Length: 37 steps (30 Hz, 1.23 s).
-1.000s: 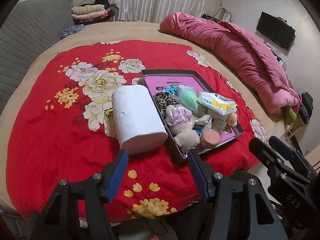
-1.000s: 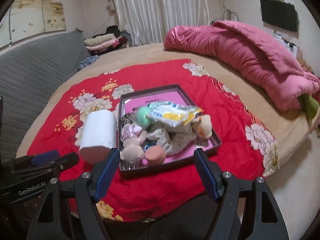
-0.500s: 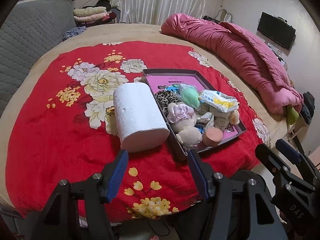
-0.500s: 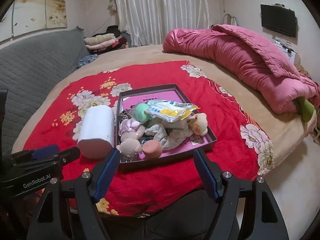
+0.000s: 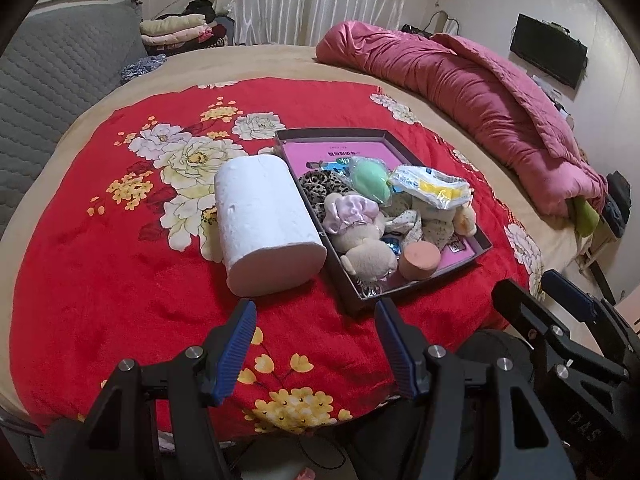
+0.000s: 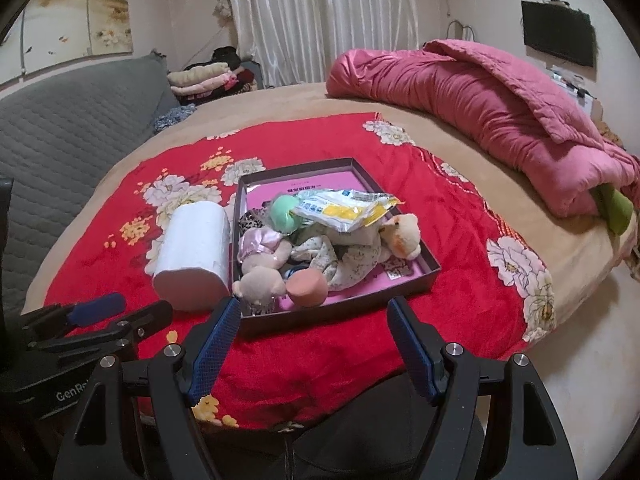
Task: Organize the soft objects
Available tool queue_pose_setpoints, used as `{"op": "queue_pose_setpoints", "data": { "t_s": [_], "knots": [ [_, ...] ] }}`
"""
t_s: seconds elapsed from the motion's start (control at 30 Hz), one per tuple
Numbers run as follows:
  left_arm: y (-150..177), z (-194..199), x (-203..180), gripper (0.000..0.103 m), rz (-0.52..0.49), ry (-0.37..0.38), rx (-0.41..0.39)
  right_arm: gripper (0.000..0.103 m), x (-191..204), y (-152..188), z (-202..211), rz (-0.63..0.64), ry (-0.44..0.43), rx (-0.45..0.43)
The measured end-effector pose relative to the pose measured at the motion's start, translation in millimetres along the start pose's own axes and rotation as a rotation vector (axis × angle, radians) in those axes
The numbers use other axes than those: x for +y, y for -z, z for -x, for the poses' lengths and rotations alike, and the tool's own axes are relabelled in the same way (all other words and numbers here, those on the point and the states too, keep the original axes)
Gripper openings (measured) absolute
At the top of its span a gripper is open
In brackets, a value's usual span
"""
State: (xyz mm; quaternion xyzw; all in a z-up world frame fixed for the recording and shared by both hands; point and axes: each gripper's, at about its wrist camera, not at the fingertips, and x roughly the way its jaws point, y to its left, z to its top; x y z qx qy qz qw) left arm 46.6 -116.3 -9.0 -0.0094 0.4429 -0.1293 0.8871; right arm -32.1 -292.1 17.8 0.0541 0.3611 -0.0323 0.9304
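A dark shallow box [image 5: 464,270] [image 6: 430,272] with a pink floor lies on the red flowered blanket [image 5: 100,272]. It holds a beige plush toy [image 5: 366,260], a pink round sponge [image 5: 420,260] [image 6: 308,286], a green sponge [image 5: 370,180], a plastic packet [image 5: 430,188] [image 6: 344,206], a leopard cloth [image 5: 320,184] and a yellow plush [image 6: 404,234]. A white paper roll [image 5: 264,220] [image 6: 192,252] lies left of the box. My left gripper [image 5: 314,322] is open and empty, near the roll and the box's corner. My right gripper [image 6: 314,316] is open and empty before the box.
A pink quilt [image 5: 480,92] [image 6: 480,92] lies bunched at the bed's right side. A grey quilted headboard [image 5: 48,88] stands at the left. Folded clothes [image 5: 180,28] lie at the back. A wall screen [image 6: 558,34] hangs at the right. The bed's edge lies just below both grippers.
Both grippers have drawn back a little and risen, so more of the bed shows. Nothing on the bed has moved. Both grippers stay open.
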Motion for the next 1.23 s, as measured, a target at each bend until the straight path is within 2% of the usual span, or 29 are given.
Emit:
{"op": "queue_pose_setpoints", "data": {
  "t_s": [0.43,1.23],
  "knots": [
    [-0.2,-2.1,-1.8,0.061,-0.01,-0.034,0.006,0.077,-4.5,2.0,-5.2,-0.016,-0.013,0.026],
    [-0.4,-3.7,-3.0,0.061,-0.018,-0.048,0.016,0.077,-8.1,4.4,-14.0,-0.032,-0.028,0.06]
  ]
}}
